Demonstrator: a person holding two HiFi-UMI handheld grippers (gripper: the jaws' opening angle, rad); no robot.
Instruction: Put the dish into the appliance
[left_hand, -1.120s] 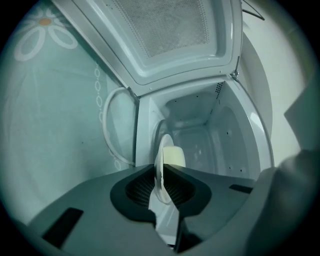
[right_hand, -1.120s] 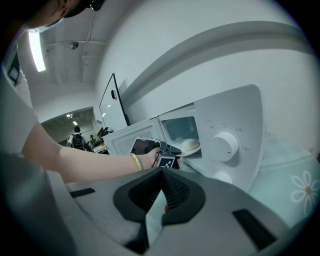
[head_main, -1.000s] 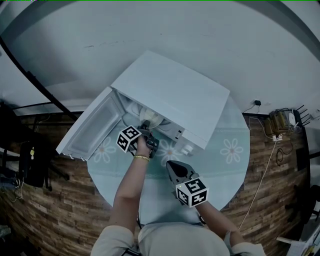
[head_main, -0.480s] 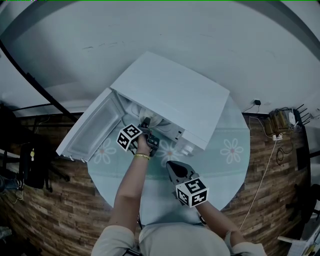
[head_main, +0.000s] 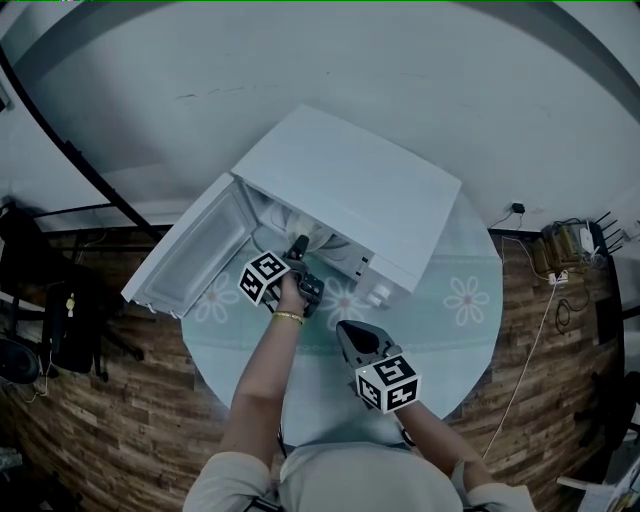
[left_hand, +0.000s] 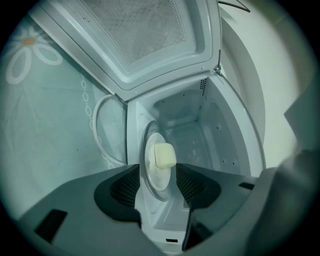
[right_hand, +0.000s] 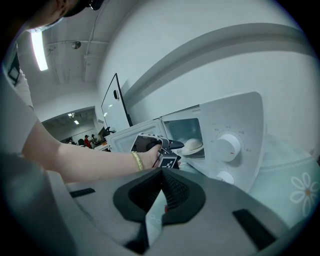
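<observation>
A white microwave (head_main: 350, 185) stands on the round table (head_main: 450, 340) with its door (head_main: 190, 250) swung open to the left. Inside it lies a white dish (left_hand: 156, 172) with a pale block (left_hand: 165, 155) on it. My left gripper (left_hand: 157, 182) reaches into the oven mouth. Its jaws have just been opening and now stand wide, one on each side of the dish's rim without pressing on it. The right gripper view shows the dish (right_hand: 191, 146) resting in the cavity beside the left gripper (right_hand: 165, 145). My right gripper (head_main: 350, 335) hovers shut over the table in front, with nothing in it.
Two dials (right_hand: 227, 147) sit on the microwave's front panel. The tablecloth has flower prints (head_main: 467, 298). Cables and a power strip (head_main: 565, 240) lie on the wooden floor at the right. A dark stand (head_main: 60, 320) is at the left.
The head view has shifted slightly. My left gripper stays at the oven mouth and my right gripper keeps its place; the jaw opening is too small to see in the head view.
</observation>
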